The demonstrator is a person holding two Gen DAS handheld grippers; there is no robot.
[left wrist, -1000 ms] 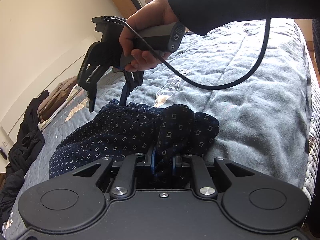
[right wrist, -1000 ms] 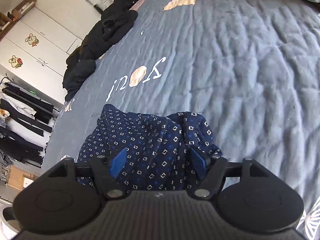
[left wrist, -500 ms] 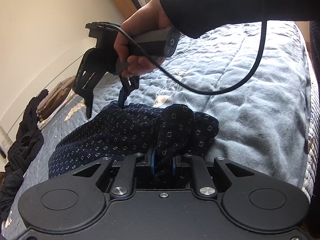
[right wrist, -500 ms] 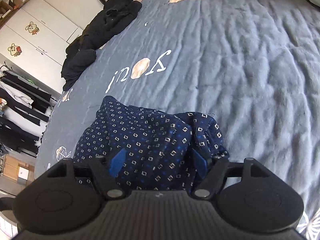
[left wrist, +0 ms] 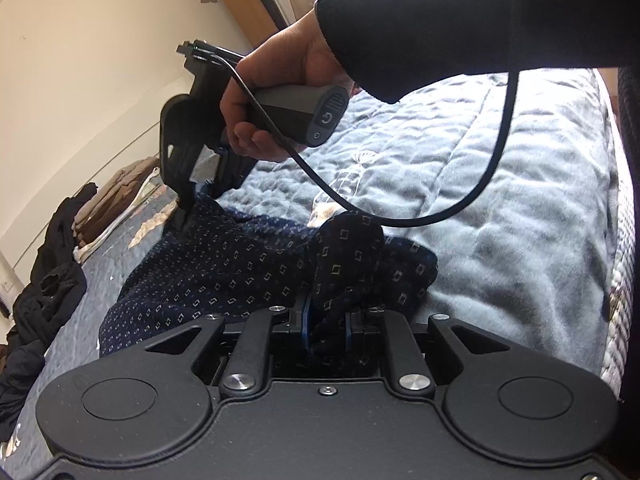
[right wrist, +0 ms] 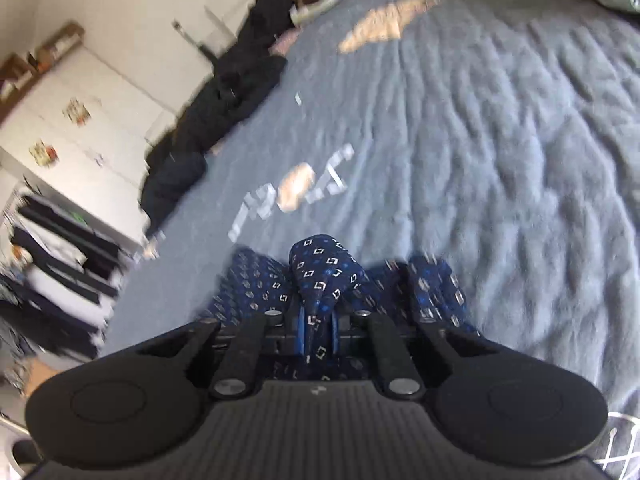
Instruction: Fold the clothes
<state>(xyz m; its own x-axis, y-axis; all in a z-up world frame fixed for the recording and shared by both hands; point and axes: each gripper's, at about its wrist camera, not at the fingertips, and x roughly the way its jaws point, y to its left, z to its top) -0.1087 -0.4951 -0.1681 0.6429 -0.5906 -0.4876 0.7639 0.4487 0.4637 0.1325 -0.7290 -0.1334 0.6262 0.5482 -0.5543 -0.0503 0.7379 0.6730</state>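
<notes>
- Both grippers have cloth between their blue pads: the left gripper (left wrist: 326,326) is clamped on a bunched fold of the navy patterned garment (left wrist: 224,272), low in the centre of the left wrist frame.
- Closing at this moment, the right gripper (right wrist: 318,328) pinches a raised ridge of the same garment (right wrist: 324,276), bottom centre of its own blurred frame.
- Seen from the left wrist, the right gripper (left wrist: 196,204) meets the garment's far edge at centre left, held by a hand (left wrist: 276,92) in a black sleeve (left wrist: 460,20).
- A black cable (left wrist: 472,192) loops from the handle across the frame.
- The garment lies crumpled on a grey-blue quilted bed cover (left wrist: 500,208).
- Dark clothes (right wrist: 216,112) are heaped at the upper left of the right wrist frame, beside white cupboards (right wrist: 76,120).
</notes>
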